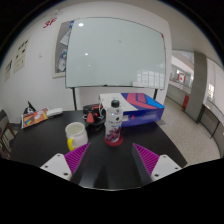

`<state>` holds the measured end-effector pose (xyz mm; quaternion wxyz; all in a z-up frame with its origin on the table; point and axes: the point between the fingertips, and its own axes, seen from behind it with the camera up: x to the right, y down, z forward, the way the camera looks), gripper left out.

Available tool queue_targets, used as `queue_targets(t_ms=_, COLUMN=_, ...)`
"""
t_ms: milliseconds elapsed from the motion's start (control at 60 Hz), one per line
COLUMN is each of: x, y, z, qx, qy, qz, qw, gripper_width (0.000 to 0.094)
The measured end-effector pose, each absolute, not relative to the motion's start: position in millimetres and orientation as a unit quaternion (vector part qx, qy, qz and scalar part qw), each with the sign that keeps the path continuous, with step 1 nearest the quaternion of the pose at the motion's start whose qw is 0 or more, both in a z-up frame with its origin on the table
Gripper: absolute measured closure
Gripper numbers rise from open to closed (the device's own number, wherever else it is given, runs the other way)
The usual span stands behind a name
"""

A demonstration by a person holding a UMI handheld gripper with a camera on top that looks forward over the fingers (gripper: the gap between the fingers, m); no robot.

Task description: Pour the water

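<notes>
White and glossy, a whiteboard (112, 55) fills the wall far beyond the hand-held gripper (112, 163), whose fingers stand spread apart, holding nothing. On the dark desk (45, 150), just ahead between them, a clear plastic bottle (115, 122) stands upright, cap up. A yellow cylindrical cup (76, 135) sits left of it.

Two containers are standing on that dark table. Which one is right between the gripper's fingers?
The clear plastic bottle with a white cap stands between the open gripper fingers, with gaps either side. The short yellow cup sits beside it, ahead of one finger.
</notes>
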<state>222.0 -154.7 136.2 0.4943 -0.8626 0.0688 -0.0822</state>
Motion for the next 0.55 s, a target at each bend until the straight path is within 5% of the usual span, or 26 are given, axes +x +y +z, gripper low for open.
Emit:
queue_targets(t_ms=283, x=190.8, y=-258.2, z=175.7, qx=-0.856, qy=0.053, qz=-0.101, qw=0.504, gripper_width=0.0091)
queue_targets(t_ms=550, x=189.2, y=-291.1, z=170.6, qx=-0.862, qy=0.051, qz=-0.096, qw=0.495, gripper_width=0.0091)
